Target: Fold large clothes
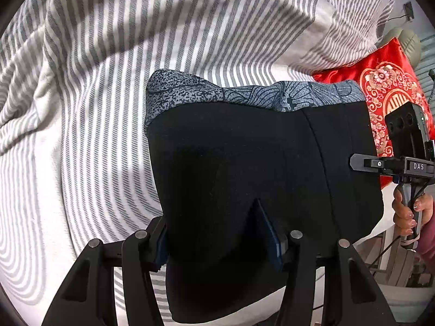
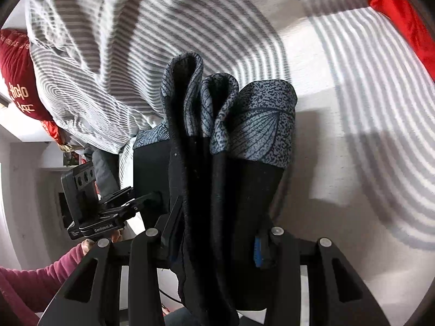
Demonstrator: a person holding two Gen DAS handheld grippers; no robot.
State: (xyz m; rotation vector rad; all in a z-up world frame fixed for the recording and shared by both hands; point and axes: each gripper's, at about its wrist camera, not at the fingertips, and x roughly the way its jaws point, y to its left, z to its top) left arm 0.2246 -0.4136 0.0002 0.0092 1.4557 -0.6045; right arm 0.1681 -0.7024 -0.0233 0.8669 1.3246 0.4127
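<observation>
A black garment (image 1: 244,168) with a grey-blue leaf-print band (image 1: 244,95) along its far edge hangs folded over a striped bed. My left gripper (image 1: 217,233) is shut on its near edge, the cloth bunched between the fingers. My right gripper (image 2: 214,241) is shut on the other end of the same garment (image 2: 239,190), where several folded layers with the print band (image 2: 258,125) hang ahead of it. The right gripper shows at the right edge of the left wrist view (image 1: 361,163), and the left gripper at the left of the right wrist view (image 2: 152,198).
A grey-and-white striped duvet (image 1: 95,108) covers the bed under the garment, rumpled at the far side. A red embroidered cushion (image 1: 388,87) lies at the bed's right. A dark red cushion (image 2: 19,81) sits at the left in the right wrist view.
</observation>
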